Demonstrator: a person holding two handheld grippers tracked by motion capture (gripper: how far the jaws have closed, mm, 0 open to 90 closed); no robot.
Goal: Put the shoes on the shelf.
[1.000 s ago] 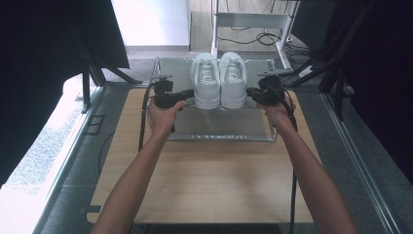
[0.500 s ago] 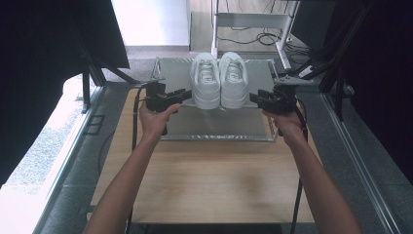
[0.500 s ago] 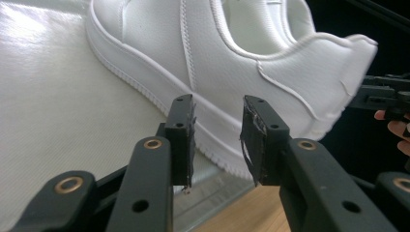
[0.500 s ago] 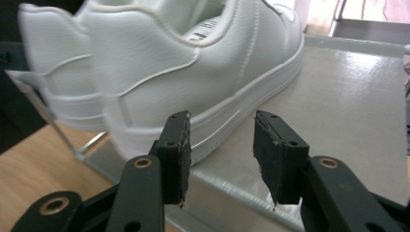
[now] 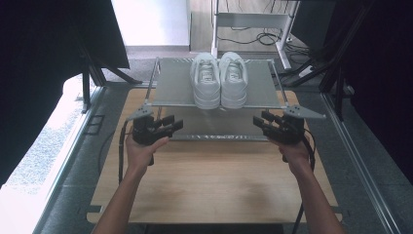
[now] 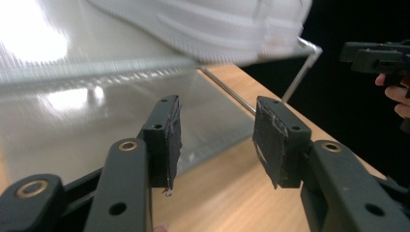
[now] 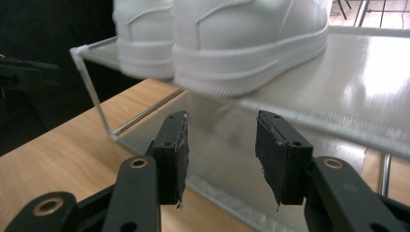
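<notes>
Shoes (image 5: 220, 79) – a white pair side by side on the rack's (image 5: 170, 87) top shelf, heels toward the person.
Left gripper (image 5: 174, 124) and right gripper (image 5: 259, 122) hover before the rack over the table (image 5: 214, 180) – both with jaws apart, holding nothing.

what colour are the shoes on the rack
The pair of shoes is white all over, soles included. The right gripper view shows it best, close up on the heels.

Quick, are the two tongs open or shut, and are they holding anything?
Left tongs: open, holding nothing.
Right tongs: open, holding nothing.
</notes>
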